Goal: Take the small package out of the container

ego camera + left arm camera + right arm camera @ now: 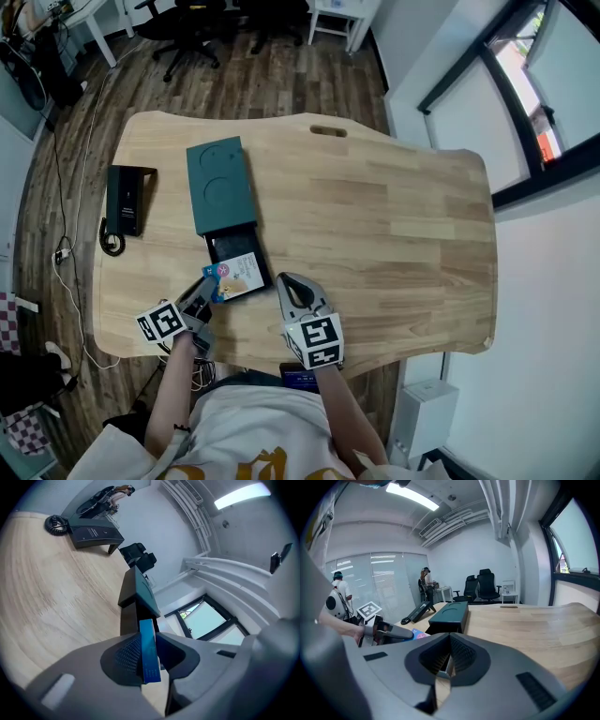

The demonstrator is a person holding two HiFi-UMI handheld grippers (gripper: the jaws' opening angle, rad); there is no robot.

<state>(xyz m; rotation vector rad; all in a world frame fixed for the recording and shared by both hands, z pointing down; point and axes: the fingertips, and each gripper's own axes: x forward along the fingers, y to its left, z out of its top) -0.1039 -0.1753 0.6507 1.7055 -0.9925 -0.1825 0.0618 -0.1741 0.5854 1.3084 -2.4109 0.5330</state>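
A dark green container (222, 185) lies on the wooden table (403, 216), its black drawer (228, 246) pulled out toward me. The small package (238, 274), blue with a pale printed face, lies in the drawer. My left gripper (208, 289) holds the package by its near left corner. In the left gripper view the package's blue edge (149, 651) stands upright between the pads of the left gripper (149, 660), with the container (138, 590) just beyond. My right gripper (284, 278) rests shut to the right of the drawer, with nothing between its jaws (449, 665).
A black desk phone (125, 199) with a coiled cord sits at the table's left edge. Office chairs stand on the wood floor beyond the far edge. The table's right half holds nothing. A person stands far back in the right gripper view.
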